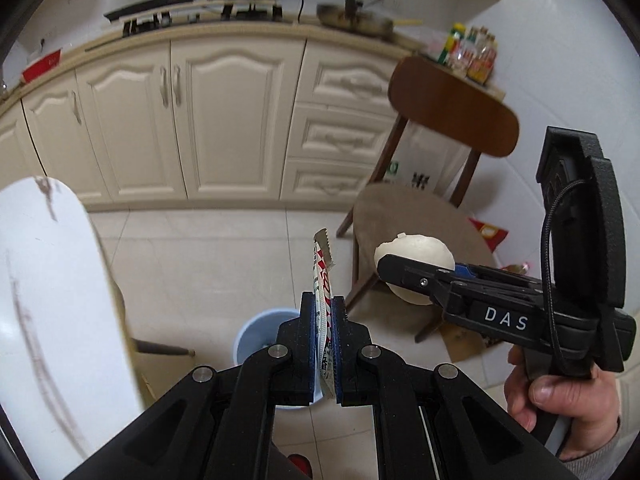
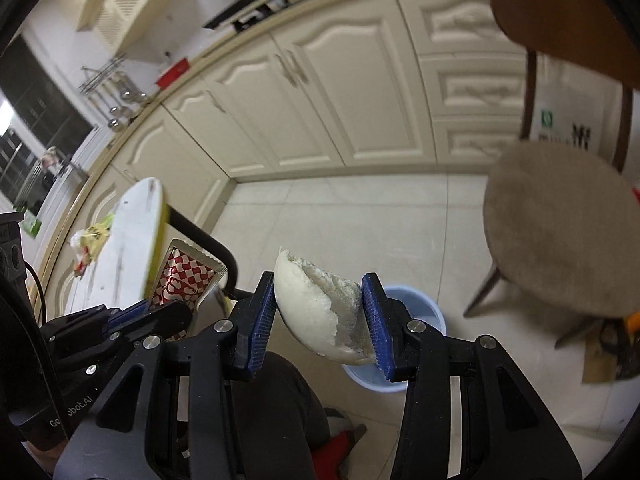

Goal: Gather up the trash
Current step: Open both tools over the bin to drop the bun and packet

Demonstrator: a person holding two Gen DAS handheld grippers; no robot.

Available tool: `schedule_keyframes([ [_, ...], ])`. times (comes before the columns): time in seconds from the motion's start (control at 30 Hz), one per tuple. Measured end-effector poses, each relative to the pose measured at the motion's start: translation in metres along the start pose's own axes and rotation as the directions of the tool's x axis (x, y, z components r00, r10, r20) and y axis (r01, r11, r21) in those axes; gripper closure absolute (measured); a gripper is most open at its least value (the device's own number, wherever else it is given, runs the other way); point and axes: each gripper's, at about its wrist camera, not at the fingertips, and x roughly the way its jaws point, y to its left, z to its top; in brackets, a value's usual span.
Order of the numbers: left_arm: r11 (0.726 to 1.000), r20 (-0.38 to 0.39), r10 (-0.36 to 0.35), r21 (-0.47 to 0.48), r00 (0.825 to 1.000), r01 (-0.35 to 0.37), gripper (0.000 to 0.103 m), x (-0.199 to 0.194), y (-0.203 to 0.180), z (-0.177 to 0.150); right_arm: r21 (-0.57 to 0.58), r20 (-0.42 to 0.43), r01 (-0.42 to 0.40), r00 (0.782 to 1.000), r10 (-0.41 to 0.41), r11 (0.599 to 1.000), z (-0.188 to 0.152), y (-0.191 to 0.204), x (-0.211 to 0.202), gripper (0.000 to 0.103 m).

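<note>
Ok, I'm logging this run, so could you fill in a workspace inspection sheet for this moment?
Surface: white table, streaked.
Job's things: wrapper, half-eaten bun, blue bin on the floor below.
Clutter: wrappers on the table.
Grippers: left hand-held gripper shut on the wrapper; right hand-held gripper shut on the bun.
Cables: black cable on the right hand-held gripper.
Surroundings: cabinets, chair, tiled floor.

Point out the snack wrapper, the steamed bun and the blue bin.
snack wrapper (image 1: pixel 322 276): left wrist view, on its red checked side above the pads.
steamed bun (image 2: pixel 308 304): right wrist view, on its smooth white skin.
blue bin (image 2: pixel 420 306): right wrist view, on its rim.
</note>
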Motion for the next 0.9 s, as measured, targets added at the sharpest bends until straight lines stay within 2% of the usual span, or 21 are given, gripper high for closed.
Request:
schedule_keyframes([
  [0.27,1.000,-0.111,0.015,-0.007,0.994,-0.016,0.100,0.068,-0.009,0.045,0.061,-0.078,-0.006,0.997,0.011,0.998,-0.003,-0.044,0.043,0.062],
  [0.5,0.999,-0.179,0.018,-0.043,0.984,-0.026,0.099,0.123,0.004,0.071,0.109,-0.130,-0.009,0.991,0.023,0.994,-0.007,-0.061,0.075,0.062],
  [0.6,0.998,-0.195,0.035,-0.048,0.980,-0.046,0.086,0.136,0.007,0.080,0.124,-0.139,-0.008,0.990,0.026,0.992,-0.007,-0.067,0.082,0.060],
  [0.67,0.998,-0.197,0.043,-0.047,0.980,-0.053,0.062,0.140,0.007,0.083,0.132,-0.145,0.001,0.989,0.018,0.991,-0.007,-0.071,0.085,0.056],
  [0.7,0.997,-0.195,0.050,-0.047,0.980,-0.060,0.055,0.140,0.007,0.083,0.136,-0.146,0.004,0.989,0.016,0.991,-0.007,-0.073,0.086,0.053],
  [0.73,0.997,-0.193,0.057,-0.049,0.980,-0.068,0.044,0.141,0.006,0.083,0.143,-0.144,0.005,0.989,0.016,0.990,-0.007,-0.075,0.086,0.046],
  [0.77,0.996,-0.191,0.069,-0.050,0.979,-0.080,0.038,0.141,0.006,0.082,0.148,-0.143,0.007,0.990,0.014,0.989,-0.006,-0.077,0.087,0.034],
  [0.83,0.994,-0.185,0.088,-0.052,0.979,-0.099,0.030,0.143,0.005,0.084,0.163,-0.134,0.014,0.991,0.008,0.986,-0.005,-0.081,0.085,0.017],
  [0.9,0.992,-0.174,0.109,-0.042,0.979,-0.118,0.022,0.137,0.001,0.077,0.178,-0.125,0.027,0.992,-0.004,0.984,-0.005,-0.085,0.082,0.009],
])
